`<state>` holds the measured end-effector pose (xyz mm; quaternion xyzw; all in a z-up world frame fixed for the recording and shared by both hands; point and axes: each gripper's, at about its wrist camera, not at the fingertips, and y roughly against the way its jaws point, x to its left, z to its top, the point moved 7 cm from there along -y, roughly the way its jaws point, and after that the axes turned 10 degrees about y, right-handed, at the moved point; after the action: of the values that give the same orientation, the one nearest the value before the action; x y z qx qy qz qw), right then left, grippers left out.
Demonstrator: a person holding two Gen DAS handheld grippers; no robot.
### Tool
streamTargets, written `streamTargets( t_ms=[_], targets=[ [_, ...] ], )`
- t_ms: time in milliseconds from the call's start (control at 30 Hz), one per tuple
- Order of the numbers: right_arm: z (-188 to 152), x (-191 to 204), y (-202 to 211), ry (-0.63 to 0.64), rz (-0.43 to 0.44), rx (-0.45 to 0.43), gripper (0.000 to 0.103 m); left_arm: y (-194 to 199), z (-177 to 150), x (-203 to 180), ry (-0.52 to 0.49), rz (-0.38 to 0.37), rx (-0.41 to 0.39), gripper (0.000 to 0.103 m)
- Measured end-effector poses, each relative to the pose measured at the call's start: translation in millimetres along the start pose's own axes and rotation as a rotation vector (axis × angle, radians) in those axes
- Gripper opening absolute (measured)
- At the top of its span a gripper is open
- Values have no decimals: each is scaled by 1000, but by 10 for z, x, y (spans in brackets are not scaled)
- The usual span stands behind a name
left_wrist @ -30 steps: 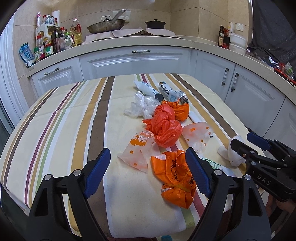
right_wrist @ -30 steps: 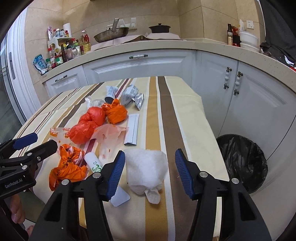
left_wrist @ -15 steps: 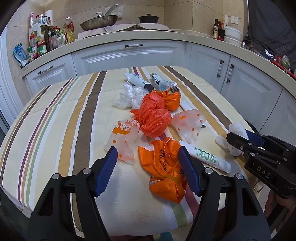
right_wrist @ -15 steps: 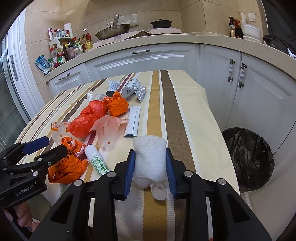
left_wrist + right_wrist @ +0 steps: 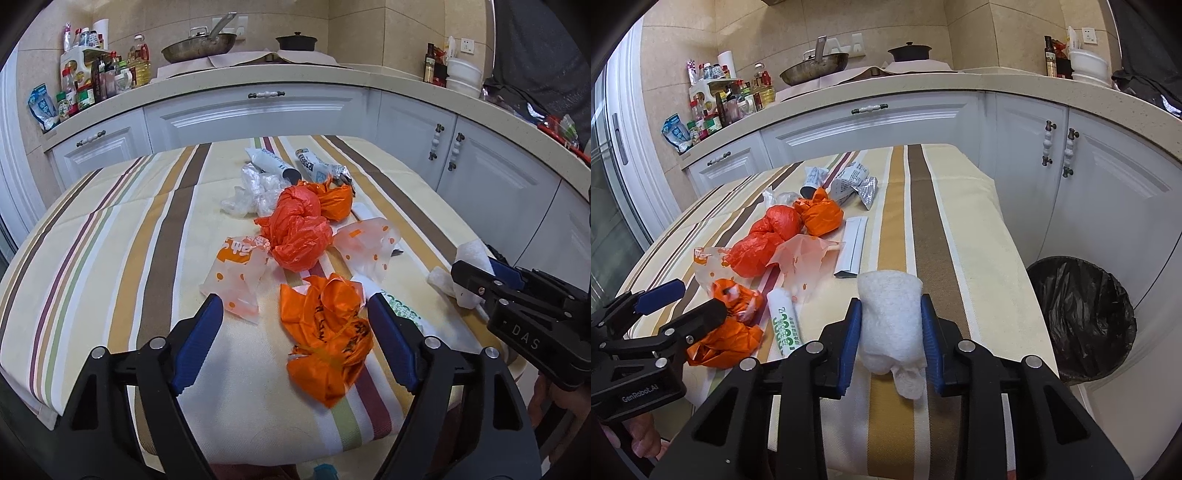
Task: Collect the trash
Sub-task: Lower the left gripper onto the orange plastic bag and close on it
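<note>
Right tongs (image 5: pixel 891 334) now clamping white wad (image 5: pixel 890 321), left tongs (image 5: pixel 295 341) wide, empty, "DAS" housing

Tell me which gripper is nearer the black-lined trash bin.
Right. The right gripper, shut on the white tissue wad, sits at the table edge beside the trash bin; the left gripper is open across the table, over the orange bag.

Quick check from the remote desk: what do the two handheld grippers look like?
Both are black plastic frames with silver bolts and blue finger pads. The left gripper carries "GenRobot.AI" lettering on its body; the right gripper is marked "DAS". No cables or sleeves visible.
</note>
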<state>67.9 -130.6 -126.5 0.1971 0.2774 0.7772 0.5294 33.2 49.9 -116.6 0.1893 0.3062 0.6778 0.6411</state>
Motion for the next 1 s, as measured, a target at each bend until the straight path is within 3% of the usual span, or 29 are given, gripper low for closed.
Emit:
streamTargets(
  t_ms=[67, 267, 333, 400, 467, 567, 600, 1000],
  targets=[
    [3, -7, 7, 0, -1, -3, 32, -8, -21, -3, -12, 9, -2, 84],
    [0, -17, 2, -2, -1, -1, 32, -75, -64, -9, -13, 10, 9, 83],
    [-13, -23, -3, -3, -1, 0, 32, -77, -65, -21, -19, 3, 5, 72],
    [-19, -31, -6, -3, -2, 1, 32, -72, -80, -70, -24, -58, 12, 50],
    [-30, -32, -3, -4, -5, -1, 32, -73, -94, -108, -20, -114, 21, 37],
    [-30, -36, -3, -4, -6, -2, 32, -67, -103, -136, -30, -126, 12, 32],
    [-28, -39, -2, -5, -7, -4, 32, -63, -104, -142, -35, -125, 10, 25],
    [7, -70, 48, -8, -15, -17, 30, 127, 29, -142, -40, -126, -57, 25]
  ],
)
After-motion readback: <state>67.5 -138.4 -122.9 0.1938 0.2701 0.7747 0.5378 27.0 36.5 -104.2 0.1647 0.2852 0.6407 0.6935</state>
